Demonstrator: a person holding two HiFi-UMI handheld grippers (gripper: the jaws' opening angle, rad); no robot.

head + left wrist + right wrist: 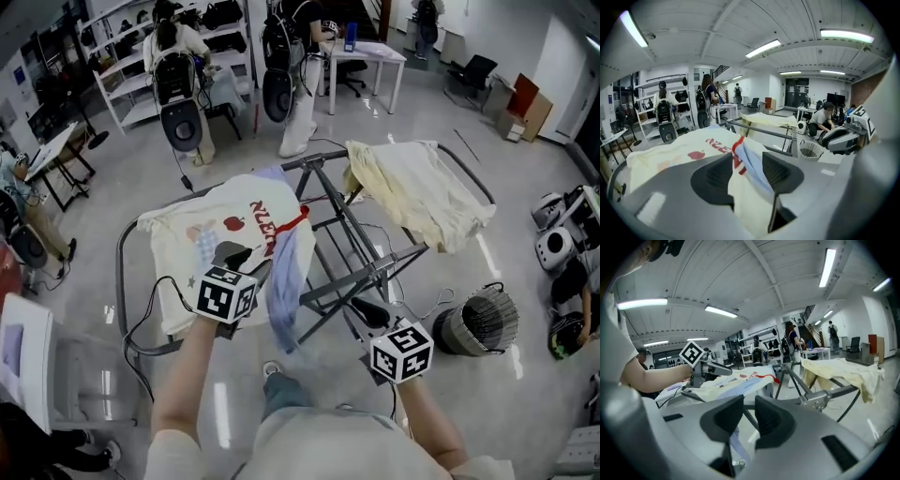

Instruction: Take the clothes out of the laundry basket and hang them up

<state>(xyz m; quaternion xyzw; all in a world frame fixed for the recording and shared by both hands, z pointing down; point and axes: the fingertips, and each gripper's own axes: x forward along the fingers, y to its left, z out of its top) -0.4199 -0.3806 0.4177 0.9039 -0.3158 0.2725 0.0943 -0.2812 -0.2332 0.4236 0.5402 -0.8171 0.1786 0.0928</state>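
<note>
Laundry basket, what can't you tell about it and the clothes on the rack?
Laundry basket: head view, its inside is too small and dark to show whether clothes remain.
Printed shirt: head view, its red lettering is partly covered by the blue garment.
</note>
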